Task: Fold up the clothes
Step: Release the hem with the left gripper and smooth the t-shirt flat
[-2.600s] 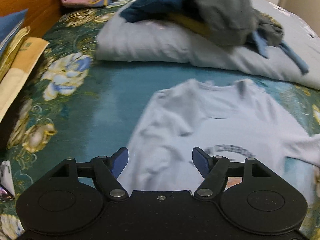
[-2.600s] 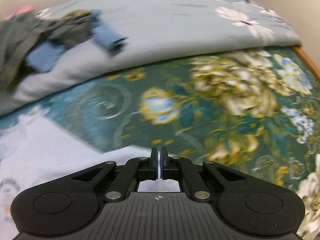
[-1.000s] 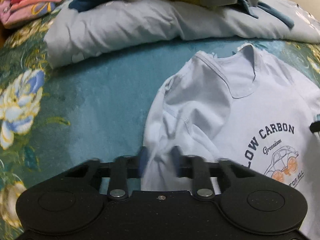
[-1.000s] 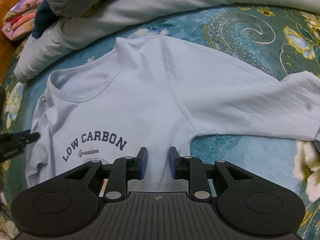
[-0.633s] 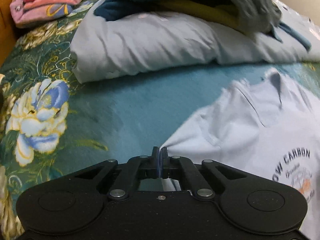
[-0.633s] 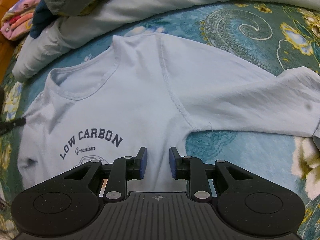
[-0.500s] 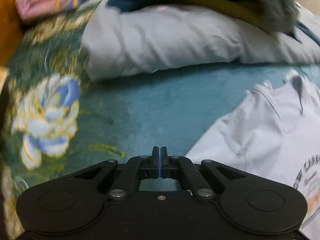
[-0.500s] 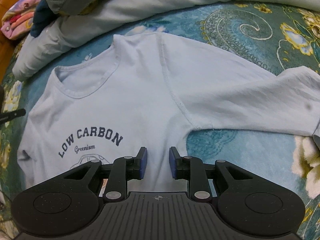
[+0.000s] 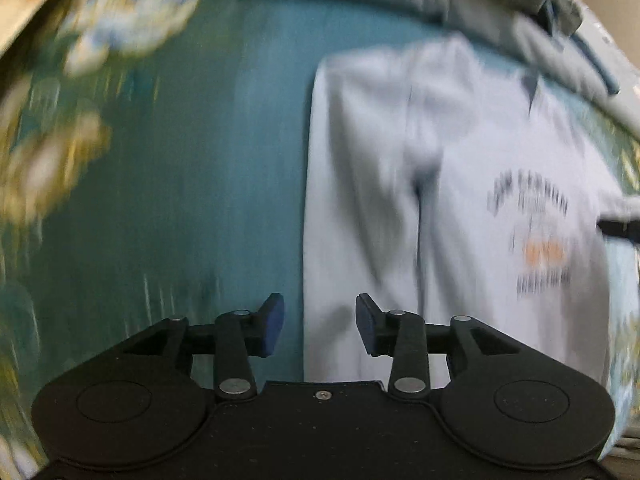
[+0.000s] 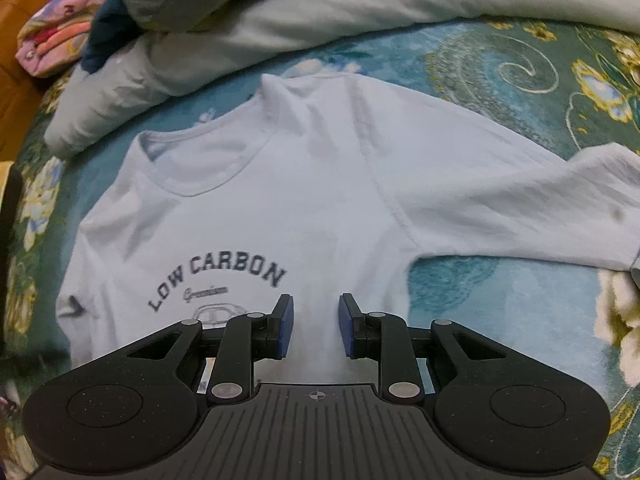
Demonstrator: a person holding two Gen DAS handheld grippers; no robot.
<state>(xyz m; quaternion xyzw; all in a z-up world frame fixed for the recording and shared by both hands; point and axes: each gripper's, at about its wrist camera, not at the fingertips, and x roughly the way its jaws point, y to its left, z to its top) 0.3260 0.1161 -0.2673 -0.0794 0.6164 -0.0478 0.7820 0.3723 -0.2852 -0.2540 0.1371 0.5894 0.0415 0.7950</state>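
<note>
A teal floral bedspread (image 10: 500,80) fills the frame; a pale grey duvet (image 10: 360,12) lies bunched across the top, wooden furniture (image 10: 16,40) upper left.

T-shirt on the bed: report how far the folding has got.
Done: the T-shirt lies print up, its left side already folded in to a straight edge. In hand: nothing; left tongs and right tongs are both open above it. Left: the spread sleeve and the remaining folds.
</note>
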